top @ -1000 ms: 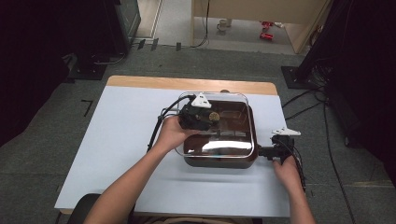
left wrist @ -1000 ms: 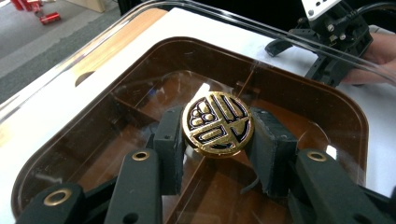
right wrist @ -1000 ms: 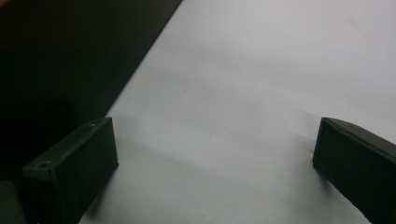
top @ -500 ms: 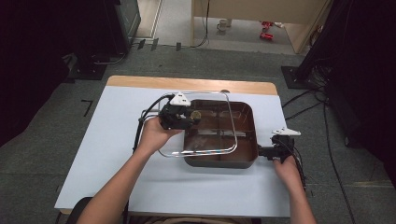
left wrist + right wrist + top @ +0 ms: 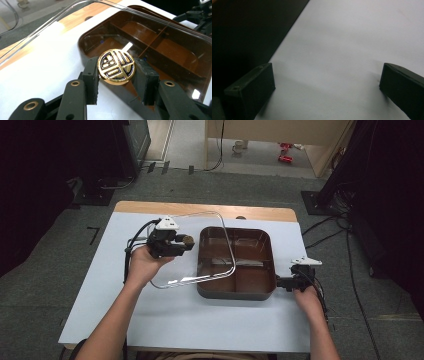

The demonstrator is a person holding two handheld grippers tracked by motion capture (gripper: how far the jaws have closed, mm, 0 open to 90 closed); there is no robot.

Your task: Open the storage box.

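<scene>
A dark brown square pot (image 5: 235, 293) with inner dividers stands on the white table (image 5: 200, 325), right of centre. My left gripper (image 5: 186, 241) is shut on the round gold knob (image 5: 189, 240) of a clear glass lid (image 5: 175, 270). The lid hangs tilted to the pot's left, its right edge still over the pot's left side. In the left gripper view the pads pinch the knob (image 5: 116, 65) from both sides, with the pot (image 5: 150, 42) beyond it. My right gripper (image 5: 286, 282) rests at the pot's right side by its handle. Its jaws (image 5: 324, 87) stand wide apart over bare table.
A wooden strip (image 5: 200, 210) runs along the table's far edge. Cables (image 5: 330, 232) lie on the floor to the right, and dark stands flank the table. The other gripper (image 5: 200, 15) shows beyond the pot in the left gripper view.
My left gripper has carried the glass lid leftward off the pot, leaving most of the pot uncovered. The right hand and gripper have stayed where they were.
</scene>
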